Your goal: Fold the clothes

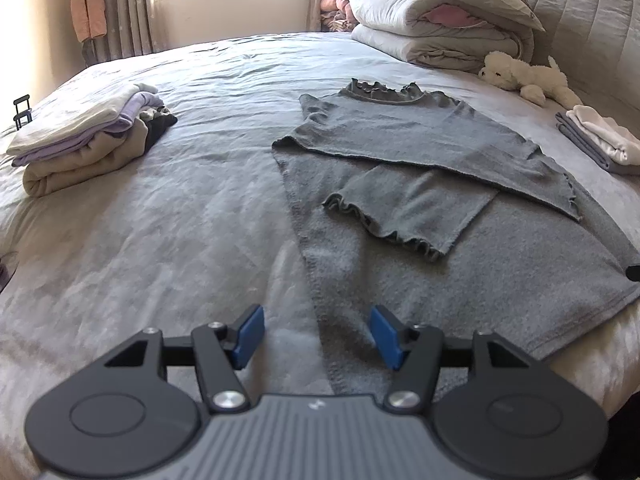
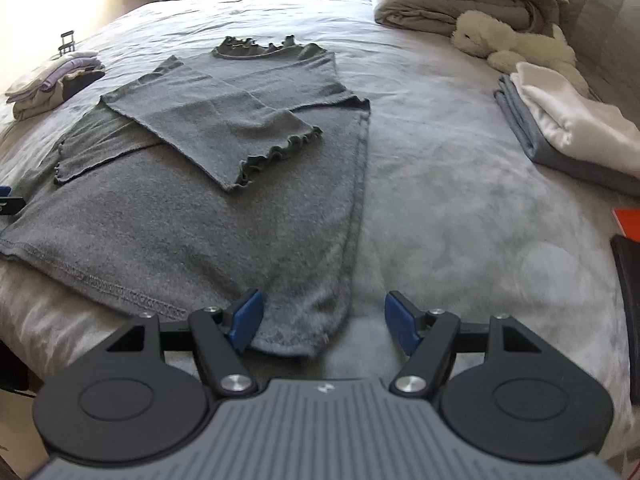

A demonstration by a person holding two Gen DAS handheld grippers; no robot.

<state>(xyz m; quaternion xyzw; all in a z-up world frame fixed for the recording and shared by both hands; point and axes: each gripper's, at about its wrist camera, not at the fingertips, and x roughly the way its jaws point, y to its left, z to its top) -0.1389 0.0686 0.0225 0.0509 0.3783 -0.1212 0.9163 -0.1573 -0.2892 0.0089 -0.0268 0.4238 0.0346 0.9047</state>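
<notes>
While my left gripper [image 1: 316,336] hangs open and empty at lower centre, the grey top [image 1: 420,184] lies flat on the bed [image 1: 180,220], centre-right, sleeves folded in. Right wrist view: my right gripper [image 2: 324,322] is open too, the top's hem corner between its pads [image 2: 246,320], unpinched.

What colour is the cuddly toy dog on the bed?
The toy dog is creamy white, clearest in the right wrist view.
</notes>
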